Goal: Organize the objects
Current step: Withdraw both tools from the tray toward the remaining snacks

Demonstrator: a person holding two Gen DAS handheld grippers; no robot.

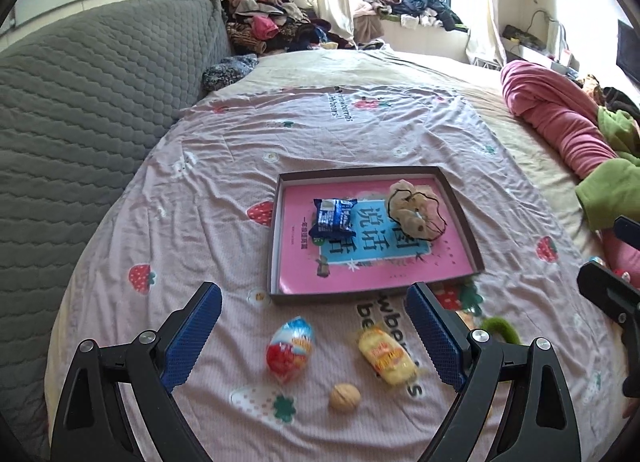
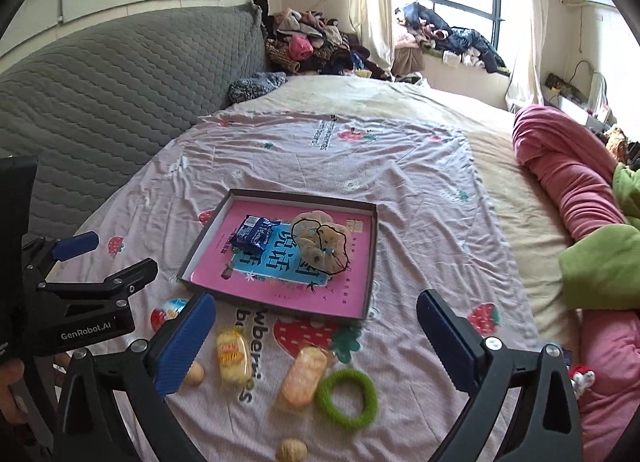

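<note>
Daylight from a curtained window is cast over a bed covered by a pink strawberry-print sheet (image 1: 192,197), on which a shallow dark-rimmed cardboard tray (image 1: 460,197) with a pink printed base is set. Inside it, a blue foil snack packet (image 1: 334,217) is laid with its long axis running toward the headboard, beside a beige fabric scrunchie (image 1: 416,209). Nearer the camera, a yellow-wrapped snack (image 1: 386,354) is seen lying diagonally, a red-and-white egg-shaped packet (image 1: 290,348) pointing away, a walnut (image 1: 344,396) and a green ring-shaped hair tie (image 2: 347,398). The left gripper (image 1: 316,336) and the right gripper (image 2: 316,342) are held above the sheet, jaws spread wide, nothing gripped.
</note>
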